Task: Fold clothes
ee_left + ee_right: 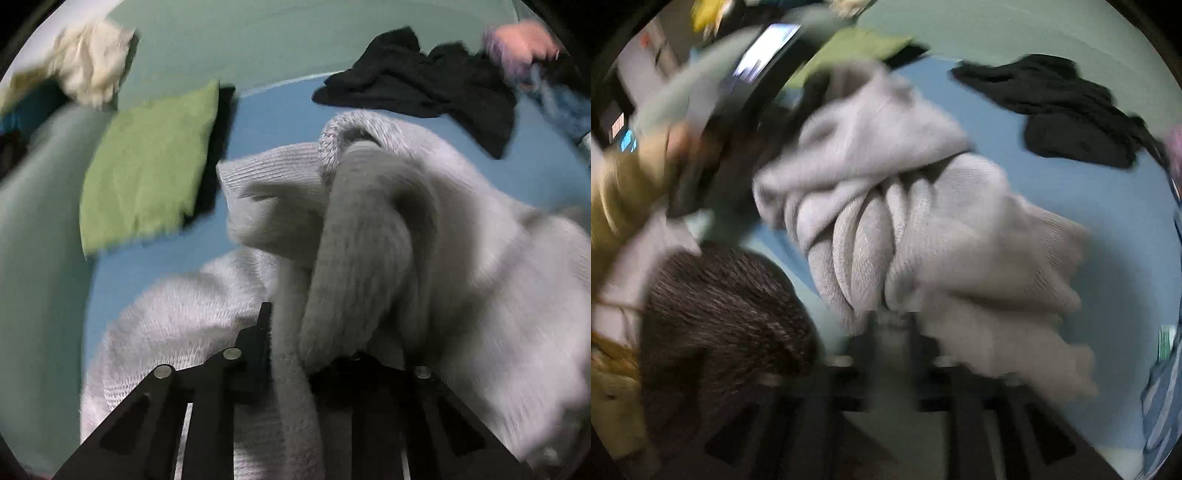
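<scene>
On the blue surface (pixel 280 110): a grey knit sweater (pixel 369 229) lies bunched in a heap, part of it lifted toward both cameras.
Left gripper (pixel 291 354): its jaws stand narrowly apart with a thick rope of the sweater running straight down between them; the pads look closed on it, though the right finger is buried in the knit.
Right gripper (pixel 892 332): blurred, but a gathered pinch of the same sweater sits between the two fingers, and they appear clamped on it.
Long axis: in the left wrist view the twisted length runs away from the fingers toward the ribbed collar (pixel 332 136); in the right wrist view the pleats fan up and away from the jaws.
Which hand is nearer: neither clearly; both hold the garment at the near edge, so the bulk lies ahead of both.
Judgement: the next move likely needs the two holds drawn apart to spread the knit flat.
Nearby: a green folded cloth (pixel 147 166) to the left, a black garment (pixel 424 85) beyond, both well apart from the sweater.
</scene>
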Tool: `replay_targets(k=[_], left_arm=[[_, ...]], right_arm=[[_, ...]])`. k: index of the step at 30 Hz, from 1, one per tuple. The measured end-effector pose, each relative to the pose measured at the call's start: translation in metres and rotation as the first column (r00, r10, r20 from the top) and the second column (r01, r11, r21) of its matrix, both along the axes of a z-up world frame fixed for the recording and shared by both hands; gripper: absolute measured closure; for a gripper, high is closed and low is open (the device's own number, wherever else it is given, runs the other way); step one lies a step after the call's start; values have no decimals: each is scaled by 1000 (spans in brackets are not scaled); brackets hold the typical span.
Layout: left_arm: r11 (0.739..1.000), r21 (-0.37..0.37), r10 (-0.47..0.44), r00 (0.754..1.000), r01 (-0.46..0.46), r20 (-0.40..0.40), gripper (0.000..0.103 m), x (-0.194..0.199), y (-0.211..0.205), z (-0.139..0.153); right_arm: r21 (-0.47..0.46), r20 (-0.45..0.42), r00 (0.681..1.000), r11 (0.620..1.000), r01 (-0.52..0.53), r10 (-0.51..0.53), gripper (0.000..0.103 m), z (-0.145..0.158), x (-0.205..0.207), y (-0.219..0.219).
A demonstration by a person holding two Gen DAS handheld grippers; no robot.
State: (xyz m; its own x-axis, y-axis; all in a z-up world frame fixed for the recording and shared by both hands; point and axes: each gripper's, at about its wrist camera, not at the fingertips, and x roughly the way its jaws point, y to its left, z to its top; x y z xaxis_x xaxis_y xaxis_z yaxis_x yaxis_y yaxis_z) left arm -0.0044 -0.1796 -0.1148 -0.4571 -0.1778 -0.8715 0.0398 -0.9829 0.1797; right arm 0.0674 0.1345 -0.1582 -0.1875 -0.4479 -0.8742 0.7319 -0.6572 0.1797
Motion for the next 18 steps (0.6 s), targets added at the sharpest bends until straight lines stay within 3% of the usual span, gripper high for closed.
replay_targets(k=[3,4,7,10,11,12,15,18], left_arm=[[991,131,-16,1000,12,26,87,45,-13,13],[987,162,-16,999,9,38,88,61,-14,15],[960,280,0,999,-13,47,88,110,-23,22],[924,380,16,998,-41,66,89,153,-29,28],[913,405,20,997,-48,72,89,169,-31,29],[903,426,25,997,-54,73,89,183,-33,30],[869,484,72,994,-104,83,89,213,-45,33],[841,529,92,993,-117,74,88,231,-53,39]], right_arm=[[-48,-87,984,987,150,-154,25,27,-37,25],[-53,-107,976,981,187,-191,23,30,-52,29],[-47,-42,978,978,201,-203,21,14,-93,16],[-39,67,990,991,129,-127,23,-18,-106,-28],[-41,108,990,995,93,-88,34,-28,-102,-42],[-47,153,988,998,42,-34,66,-36,-90,-56],[-26,130,989,997,-69,72,103,-46,-38,-70],[-46,179,980,996,-82,89,103,-47,1,-30]])
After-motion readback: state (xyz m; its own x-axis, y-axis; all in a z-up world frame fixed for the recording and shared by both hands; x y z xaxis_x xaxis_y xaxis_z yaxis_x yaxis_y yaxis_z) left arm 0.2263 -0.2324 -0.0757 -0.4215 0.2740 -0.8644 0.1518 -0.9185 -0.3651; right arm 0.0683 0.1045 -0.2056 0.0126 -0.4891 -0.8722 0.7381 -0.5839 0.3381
